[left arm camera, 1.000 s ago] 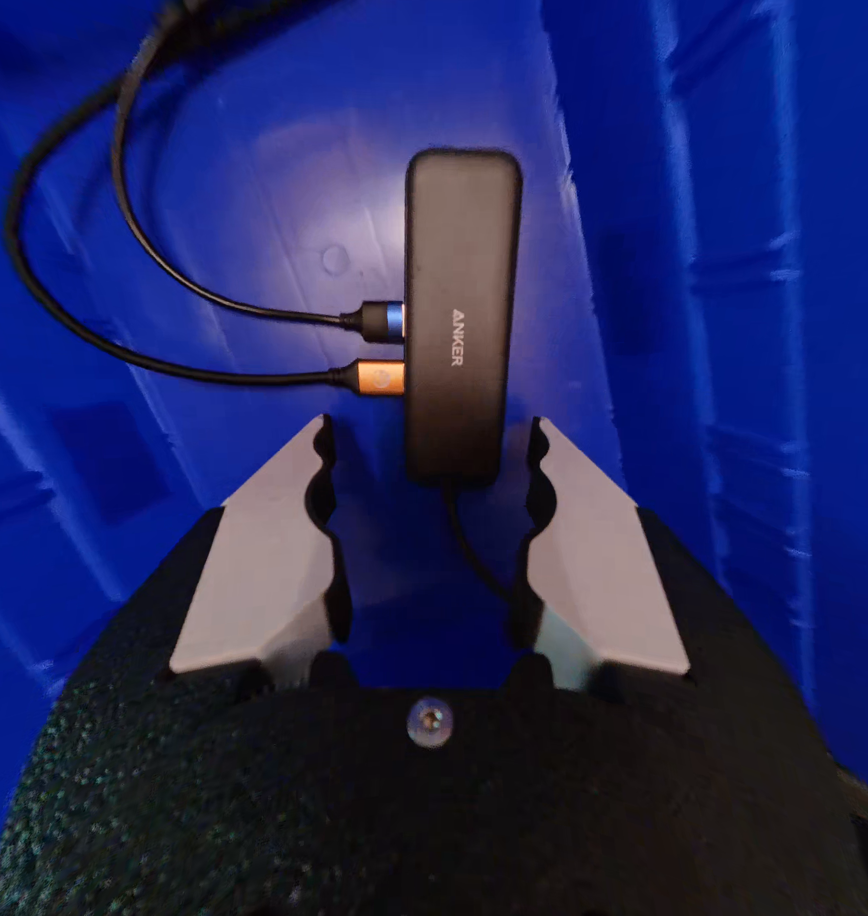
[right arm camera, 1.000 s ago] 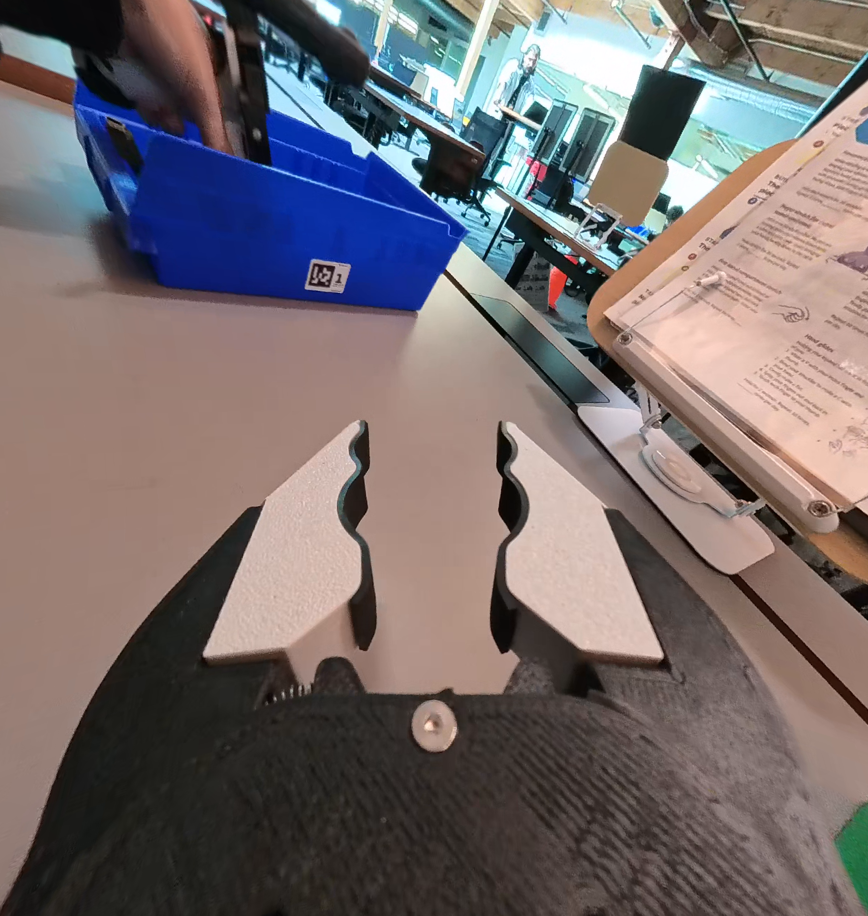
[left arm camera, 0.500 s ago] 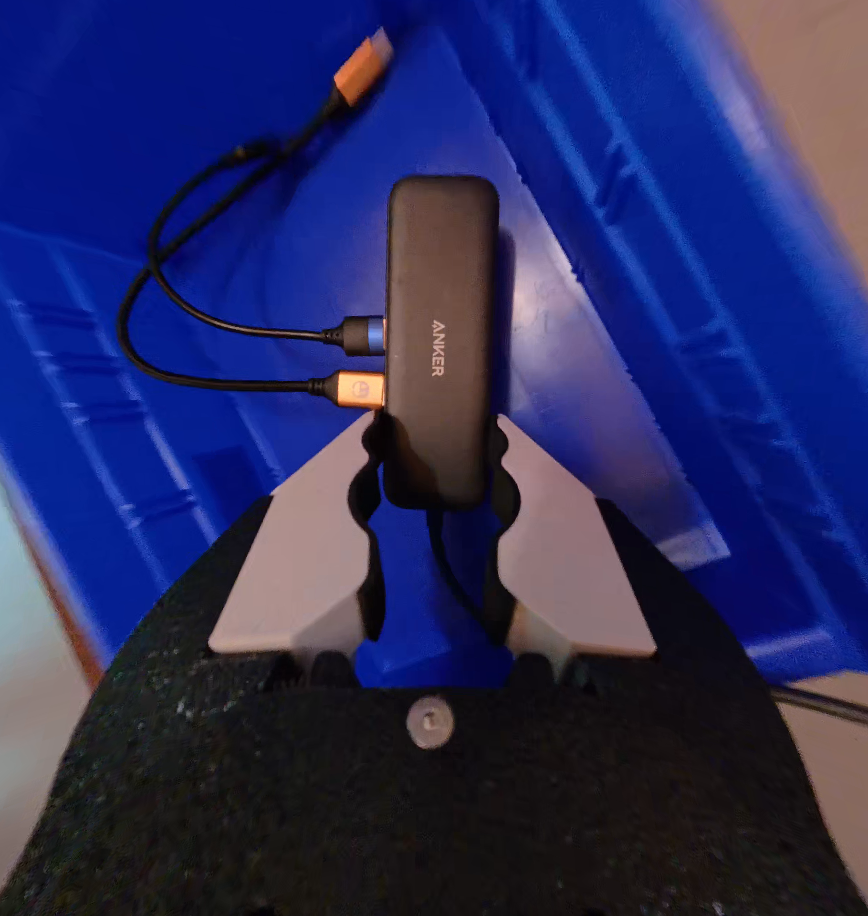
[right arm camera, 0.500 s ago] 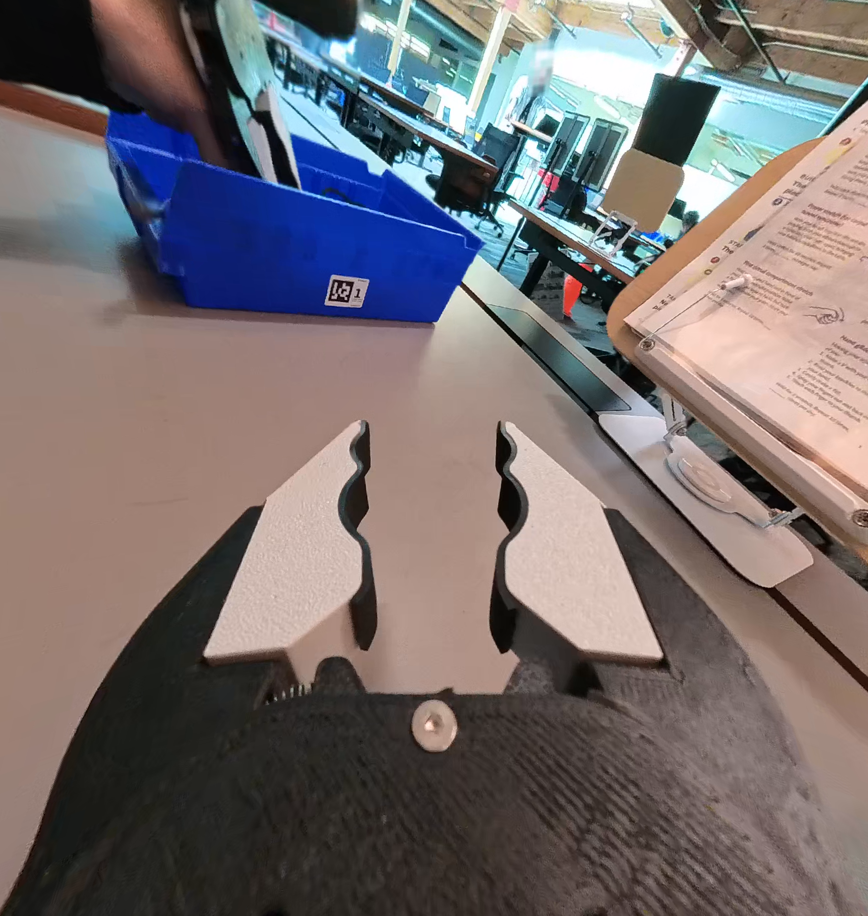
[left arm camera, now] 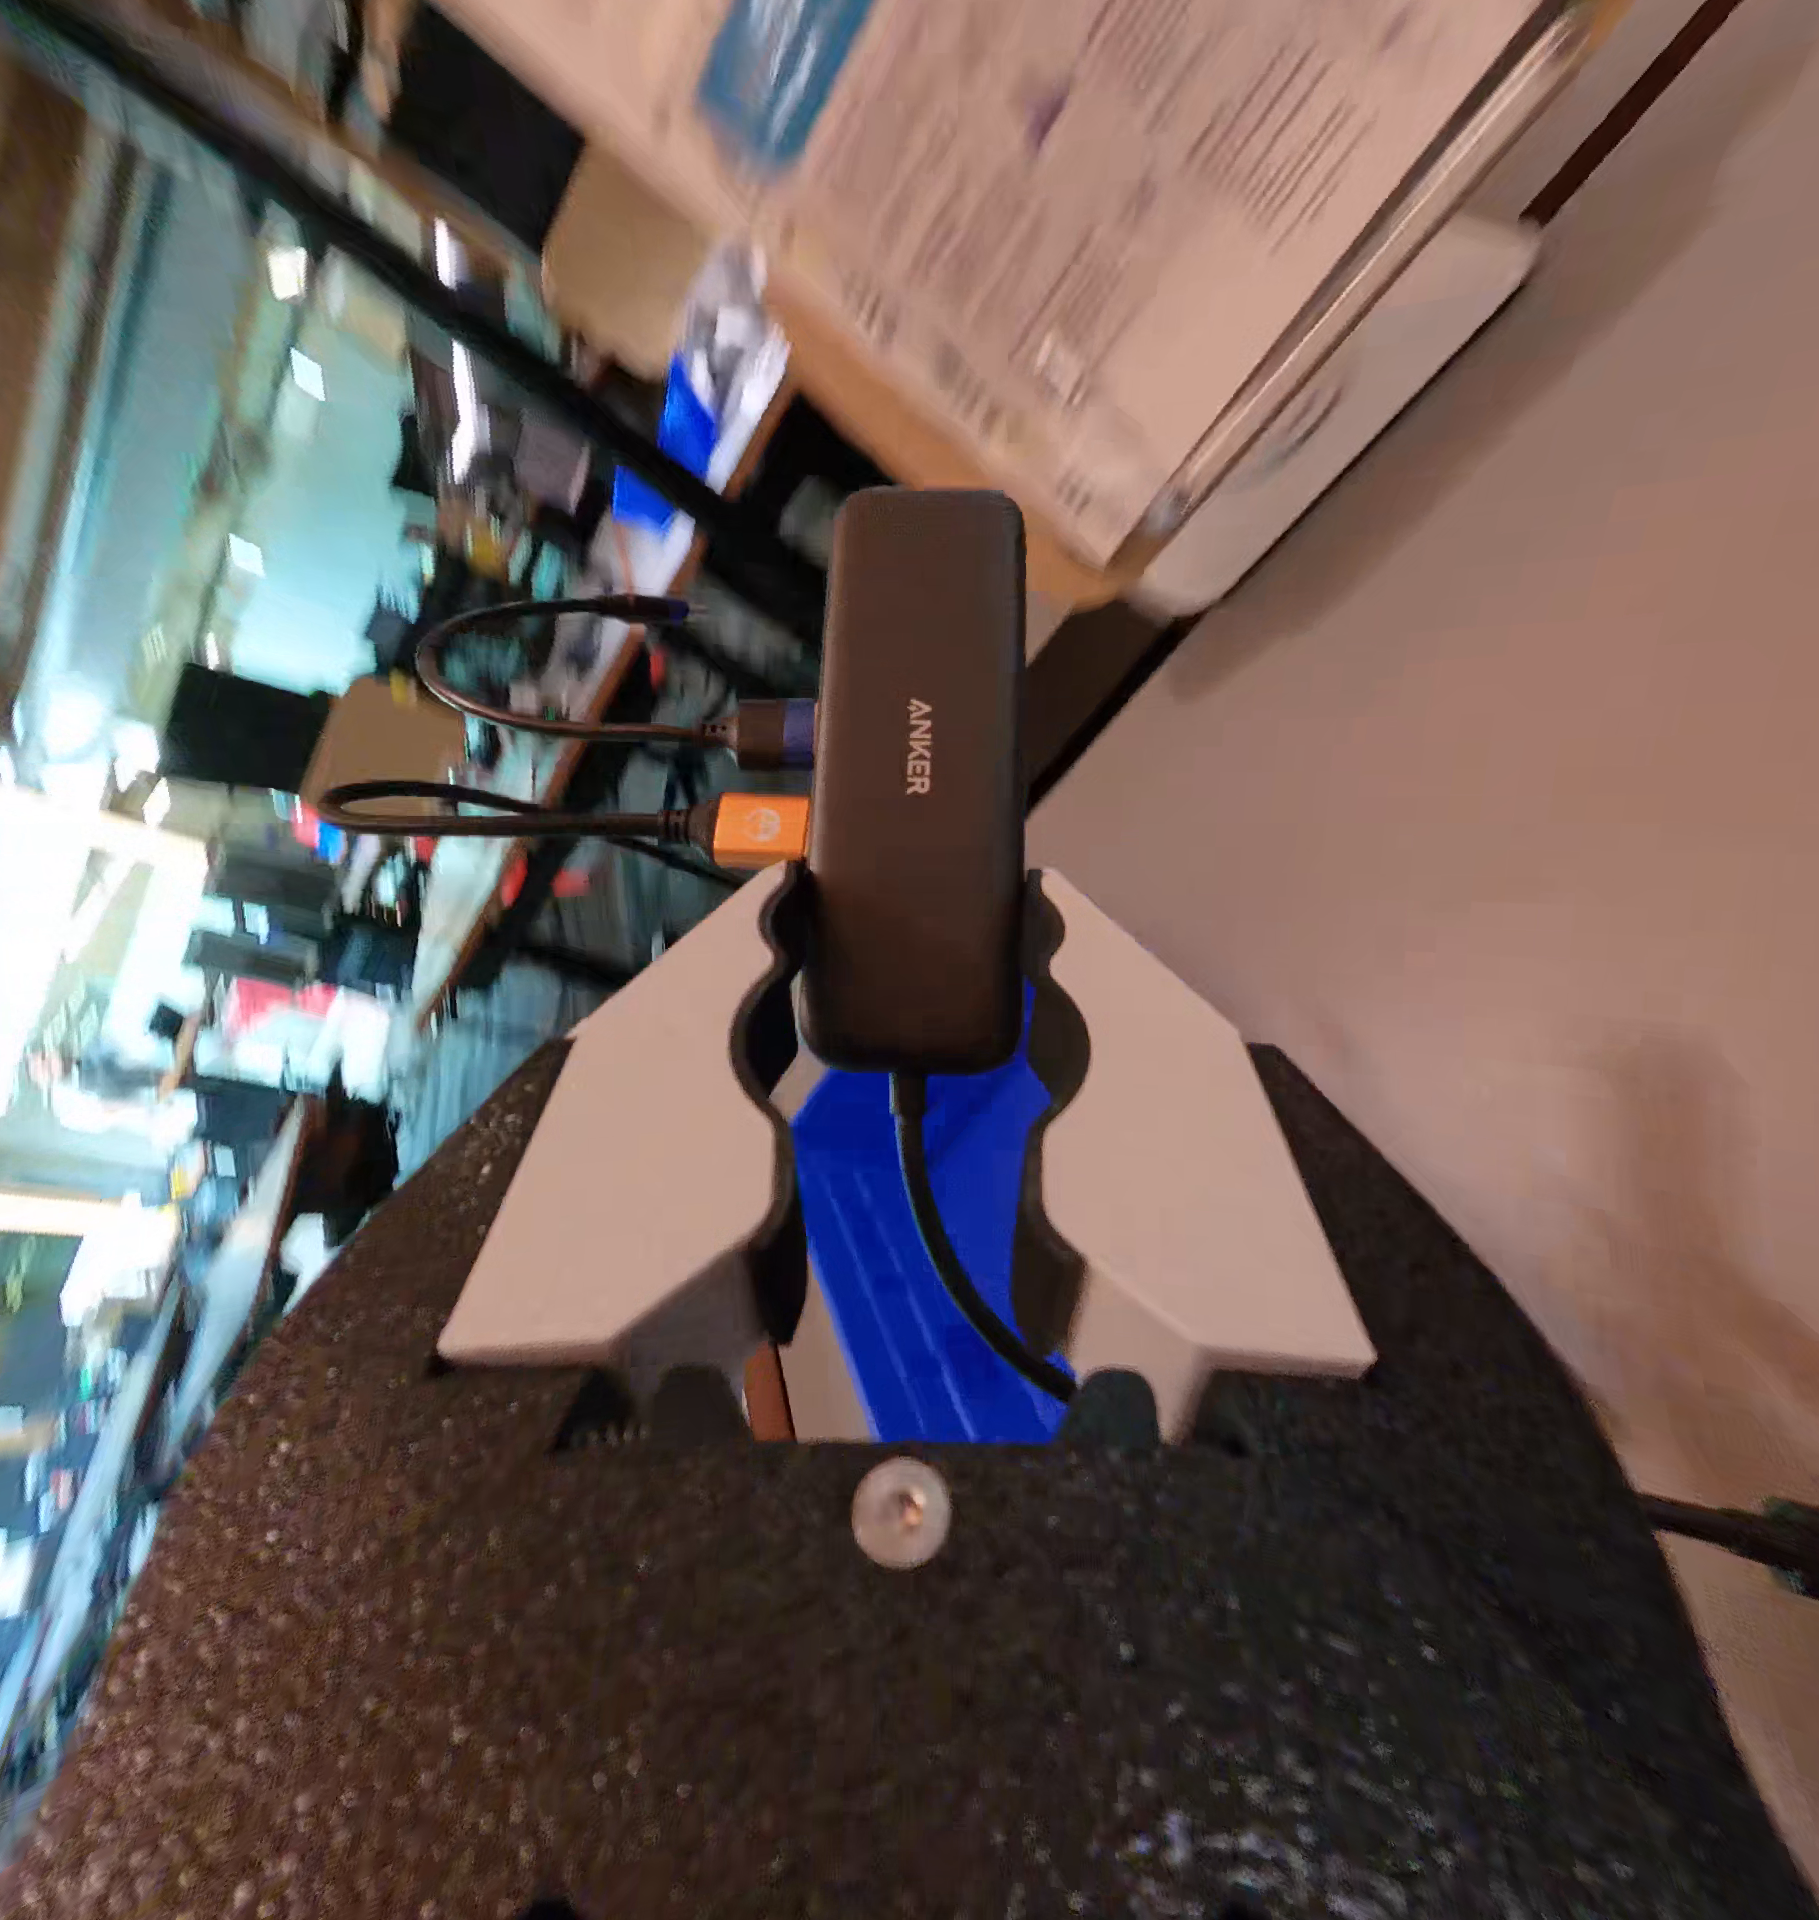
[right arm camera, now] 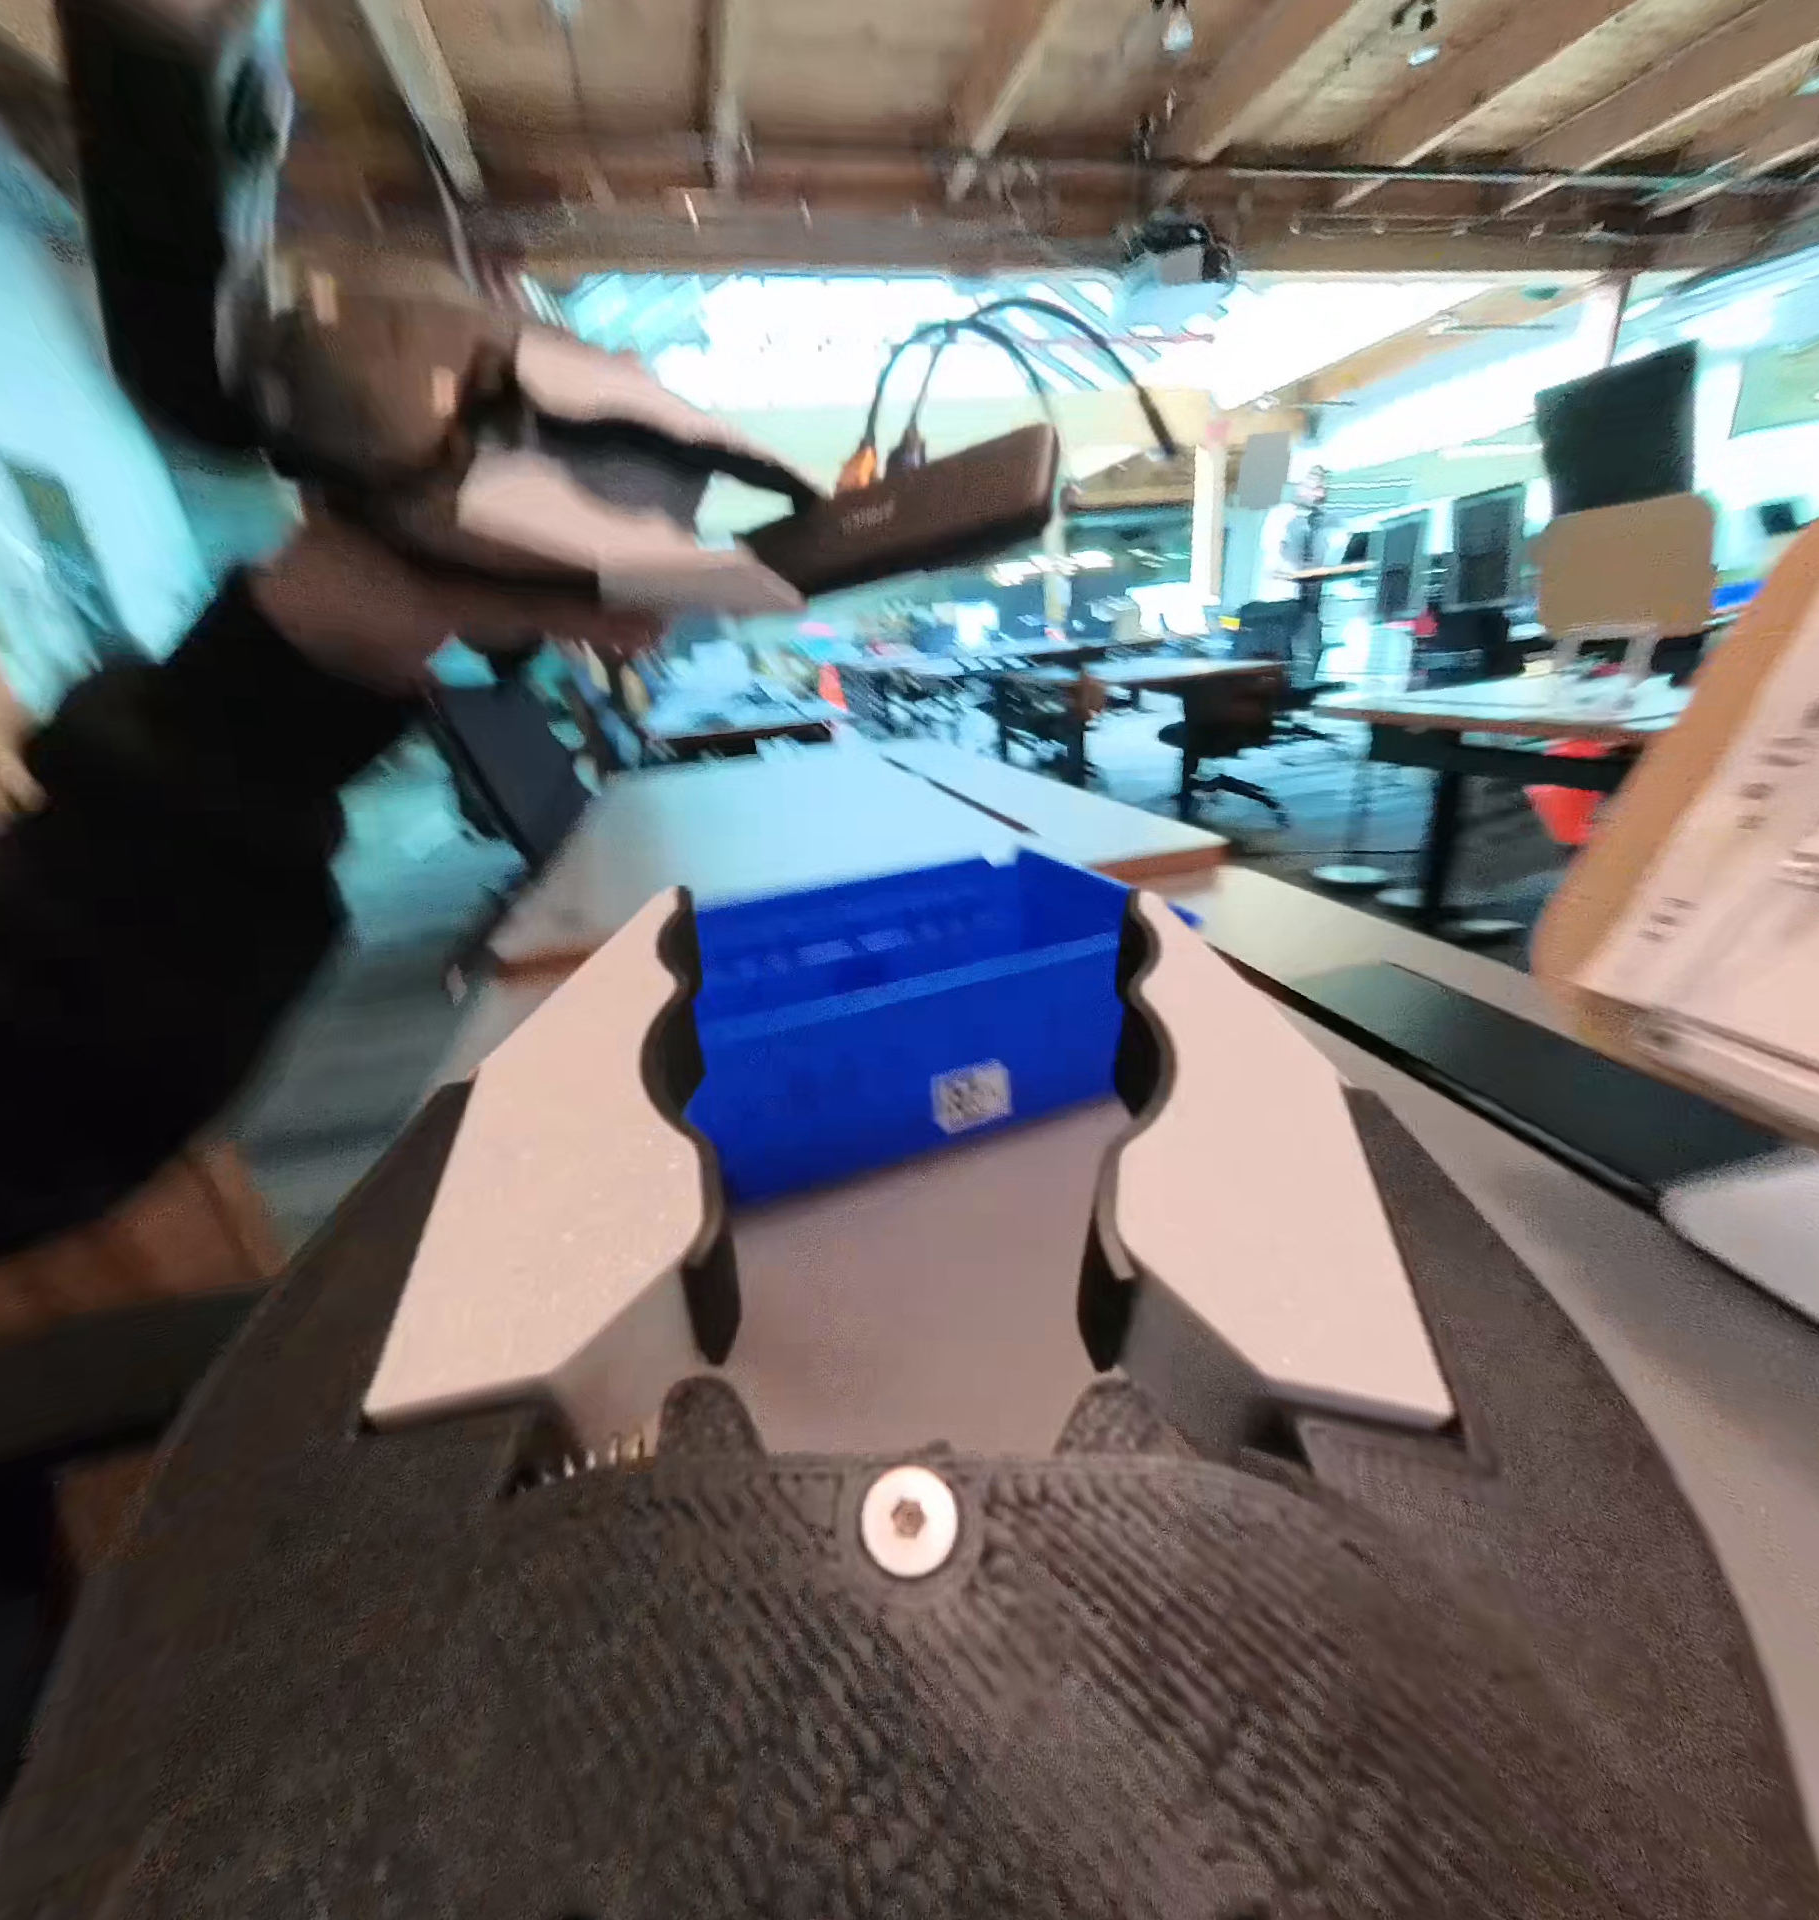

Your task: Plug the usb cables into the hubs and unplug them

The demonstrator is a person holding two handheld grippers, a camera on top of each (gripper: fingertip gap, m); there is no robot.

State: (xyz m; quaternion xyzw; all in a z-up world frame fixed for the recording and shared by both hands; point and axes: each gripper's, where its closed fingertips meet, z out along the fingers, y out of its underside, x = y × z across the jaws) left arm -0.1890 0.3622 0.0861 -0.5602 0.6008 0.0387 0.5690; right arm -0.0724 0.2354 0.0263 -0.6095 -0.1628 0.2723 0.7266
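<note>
The hub (left arm camera: 910, 790) is now clamped at its near end between the left tongs (left arm camera: 910, 966) and is held in the air, well above the blue bin (right arm camera: 884, 1029); a second ago it lay on the bin floor with the left tongs spread on either side of it. Two cables are seen plugged into its side at 9 o'clock: the orange plug (left arm camera: 754, 826) nearer the tongs and the blue plug (left arm camera: 775, 732) just beyond it. The hub's own lead (left arm camera: 946, 1236) trails back between the fingers. In the right wrist view the lifted hub is seen at 12 o'clock, with the cables arching above it. The right tongs (right arm camera: 910, 1039) are held apart and empty over the tabletop (right arm camera: 915, 1257), wider than before, and are now aimed at the bin. It is judged that the hub has been fetched out for unplugging, and that one of the plugs is to be gripped next by the right tongs.
</note>
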